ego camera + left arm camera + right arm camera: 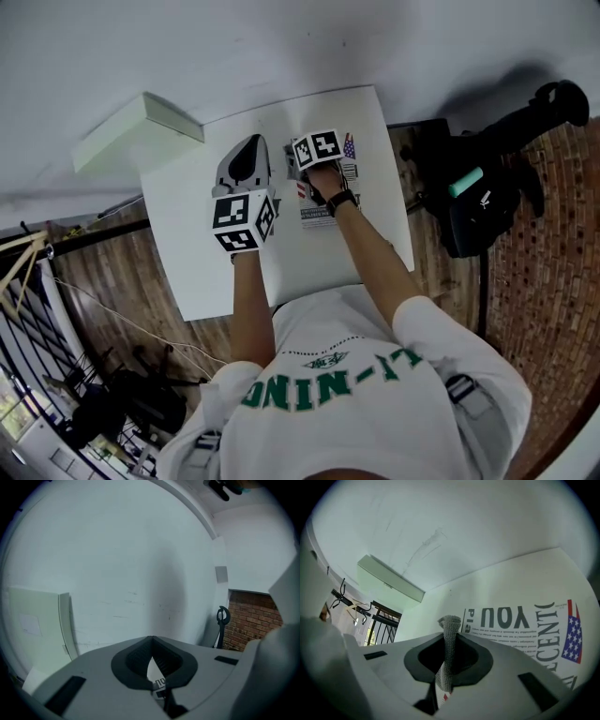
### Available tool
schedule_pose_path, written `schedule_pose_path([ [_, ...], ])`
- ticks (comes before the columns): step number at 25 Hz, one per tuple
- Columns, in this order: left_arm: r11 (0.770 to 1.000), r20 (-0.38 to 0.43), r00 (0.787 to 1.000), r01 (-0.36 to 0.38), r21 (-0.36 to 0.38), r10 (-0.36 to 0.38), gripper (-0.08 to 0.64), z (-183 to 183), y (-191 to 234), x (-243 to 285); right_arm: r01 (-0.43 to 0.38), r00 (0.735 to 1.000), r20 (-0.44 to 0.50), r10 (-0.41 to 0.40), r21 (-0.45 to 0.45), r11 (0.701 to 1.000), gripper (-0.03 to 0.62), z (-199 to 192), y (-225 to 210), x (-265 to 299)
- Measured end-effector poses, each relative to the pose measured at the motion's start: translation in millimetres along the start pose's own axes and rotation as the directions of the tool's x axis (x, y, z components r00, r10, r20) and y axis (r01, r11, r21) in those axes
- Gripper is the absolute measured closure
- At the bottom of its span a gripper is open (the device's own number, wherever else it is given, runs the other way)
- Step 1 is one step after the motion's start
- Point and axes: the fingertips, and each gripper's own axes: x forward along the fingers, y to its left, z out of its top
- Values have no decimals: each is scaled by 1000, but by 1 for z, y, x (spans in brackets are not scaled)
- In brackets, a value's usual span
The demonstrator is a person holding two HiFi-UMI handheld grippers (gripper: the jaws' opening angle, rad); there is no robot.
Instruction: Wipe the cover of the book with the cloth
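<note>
The book (322, 214) lies flat on the white table (187, 244); its white cover (520, 620) carries large black print and a small flag. My right gripper (315, 156) stands on the book's far part, shut on the grey knitted cloth (450, 623), a fold of which sticks up between the jaws of the right gripper (450, 635). My left gripper (247, 150) rests on the table just left of the book. In its own view the left gripper (151, 639) has its tips together; a bit of printed white surface (157, 677) shows through the gap behind them.
A pale green flat box (141, 127) lies at the table's far left corner, beyond both grippers (33, 620) (391, 578). A black bag (478, 206) and stand sit on the brick floor right of the table. A white wall rises behind the table.
</note>
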Motion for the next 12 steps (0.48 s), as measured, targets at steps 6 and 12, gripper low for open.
schedule_pose_path([
  [6, 1000, -7, 1000, 24, -1, -24, 552, -4, -9, 9, 24, 999, 30, -25, 30, 999, 560, 4, -27, -16],
  [12, 999, -10, 998, 54, -6, -54, 552, -7, -22, 19, 118, 988, 89, -128, 103, 988, 560, 2, -108, -74],
])
